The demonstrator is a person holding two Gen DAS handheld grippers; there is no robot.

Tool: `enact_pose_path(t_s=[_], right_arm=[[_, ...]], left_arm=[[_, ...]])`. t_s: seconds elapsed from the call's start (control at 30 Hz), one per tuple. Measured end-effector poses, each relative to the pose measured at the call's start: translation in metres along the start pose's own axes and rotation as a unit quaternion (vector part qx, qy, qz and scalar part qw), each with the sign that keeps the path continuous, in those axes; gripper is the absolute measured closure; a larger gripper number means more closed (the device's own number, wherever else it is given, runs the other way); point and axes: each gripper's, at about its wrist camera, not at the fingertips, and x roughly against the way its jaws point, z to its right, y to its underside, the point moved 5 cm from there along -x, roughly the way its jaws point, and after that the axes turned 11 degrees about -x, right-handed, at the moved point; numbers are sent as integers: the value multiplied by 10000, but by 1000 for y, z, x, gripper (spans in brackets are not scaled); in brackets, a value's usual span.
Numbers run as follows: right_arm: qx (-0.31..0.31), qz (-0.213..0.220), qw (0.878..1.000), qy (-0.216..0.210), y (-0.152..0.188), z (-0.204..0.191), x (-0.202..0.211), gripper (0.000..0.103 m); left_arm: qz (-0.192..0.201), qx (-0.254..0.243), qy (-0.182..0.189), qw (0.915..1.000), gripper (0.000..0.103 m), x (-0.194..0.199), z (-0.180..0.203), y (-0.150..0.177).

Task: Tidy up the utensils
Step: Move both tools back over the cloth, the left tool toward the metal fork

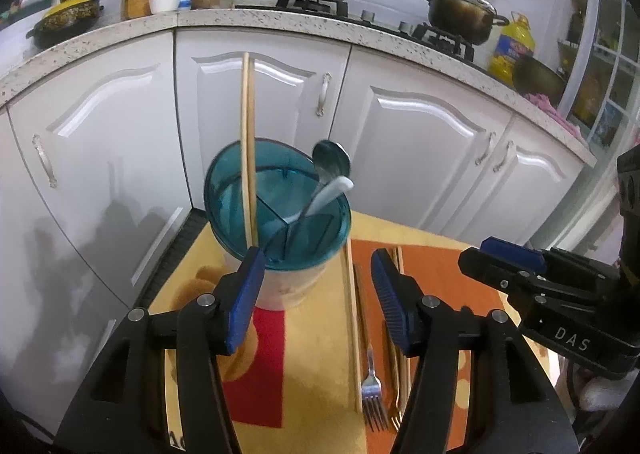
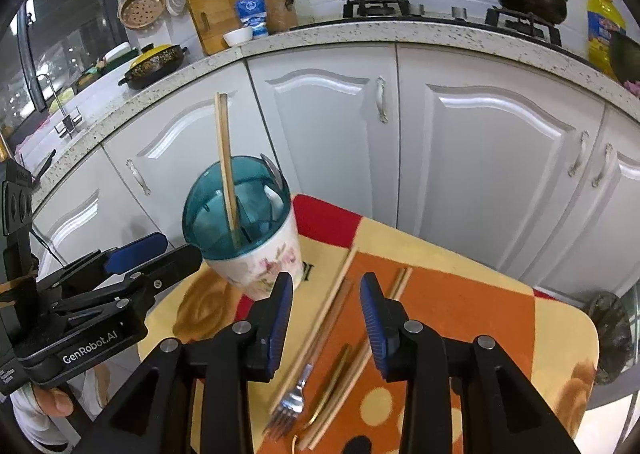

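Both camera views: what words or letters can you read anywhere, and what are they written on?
"DAS" on the right gripper, seen from the left wrist.
"GenRobot.AI" on the left gripper, seen from the right wrist.
Blue carton on the counter: print too small to read.
Yellow oil bottle: label too blurred to read.
Letters on the tablecloth: cut off, unreadable.

Chopsticks point(image 1: 248, 142) stand in the holder point(image 1: 280, 214); fork point(image 1: 370, 382) lies right.

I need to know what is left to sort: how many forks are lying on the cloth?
2: a silver metal fork between the chopsticks, and a gold-coloured fork right beside it, mostly hidden by the gripper, so more could be concealed.
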Motion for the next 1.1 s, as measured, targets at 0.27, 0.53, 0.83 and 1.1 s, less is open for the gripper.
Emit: enact_pose_path(t_s=[0.27, 0.53, 0.83, 1.1], right_arm=[[-128, -147, 9997, 136, 15, 20, 0, 68], [-268, -425, 9983, 309, 36, 43, -11, 66], [-629, -1031, 9924, 213, 61, 61, -51, 66], [-787, -1369, 9871, 256, 67, 70, -88, 77]], left_arm=[[-88, -96, 63, 9999, 48, -5, 9, 9], [-382, -52, 227, 9990, 48, -17, 4, 27], [-828, -45, 561, 9950, 48, -41, 8, 55], [-1298, -197, 588, 9896, 48, -72, 20, 77]])
